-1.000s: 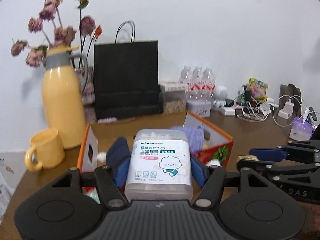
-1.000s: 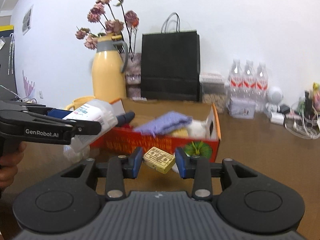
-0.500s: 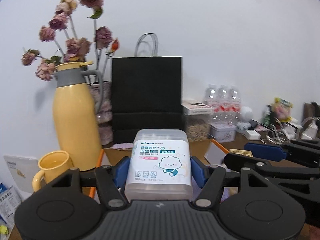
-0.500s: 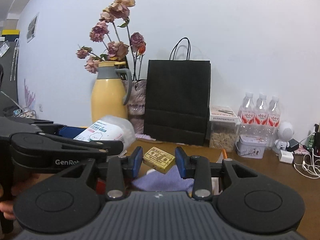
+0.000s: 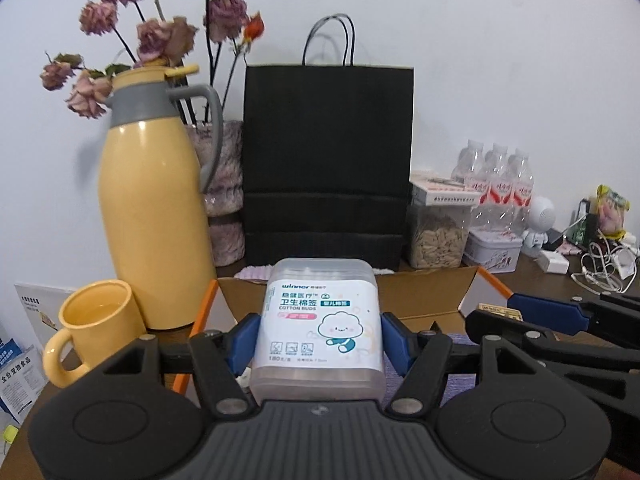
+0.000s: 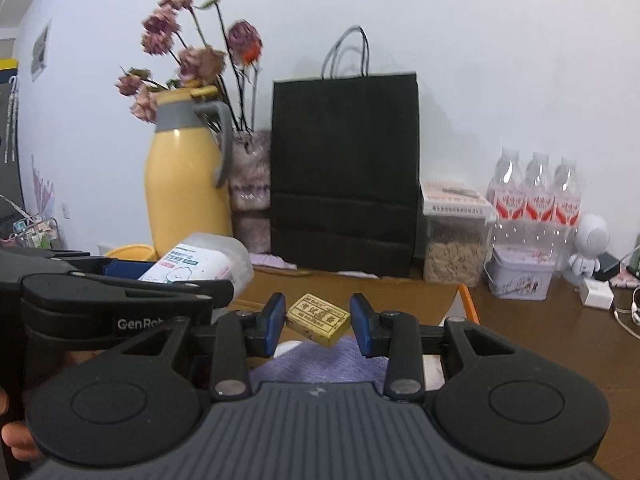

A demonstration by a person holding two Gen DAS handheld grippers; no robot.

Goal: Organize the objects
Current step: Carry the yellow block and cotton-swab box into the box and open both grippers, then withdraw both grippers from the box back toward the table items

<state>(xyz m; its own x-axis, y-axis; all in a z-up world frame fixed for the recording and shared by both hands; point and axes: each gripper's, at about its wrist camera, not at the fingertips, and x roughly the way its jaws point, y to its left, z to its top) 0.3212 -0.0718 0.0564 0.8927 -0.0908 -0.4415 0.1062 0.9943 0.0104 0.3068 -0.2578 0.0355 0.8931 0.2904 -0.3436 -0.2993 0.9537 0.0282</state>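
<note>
My left gripper (image 5: 320,334) is shut on a clear cotton bud box (image 5: 320,320) with a white label, held over the near left part of an open orange cardboard box (image 5: 486,280). My right gripper (image 6: 318,320) is shut on a small gold eraser box (image 6: 318,318), held over the same cardboard box (image 6: 466,300). A purple cloth (image 6: 320,364) lies in the box under the right gripper. The left gripper and its cotton bud box (image 6: 192,264) show at the left of the right wrist view. The right gripper's fingers (image 5: 548,312) show at the right of the left wrist view.
Behind the box stand a yellow thermos jug (image 5: 154,220), a yellow mug (image 5: 96,332), a vase of dried roses (image 5: 226,188), a black paper bag (image 5: 328,164), a snack jar (image 5: 438,228), a tin (image 5: 494,250), water bottles (image 5: 496,184). Cables and chargers (image 5: 600,264) lie at right.
Both grippers moved forward and lower over the cardboard box with their objects still held. The jug, bag and back items now look nearer.
</note>
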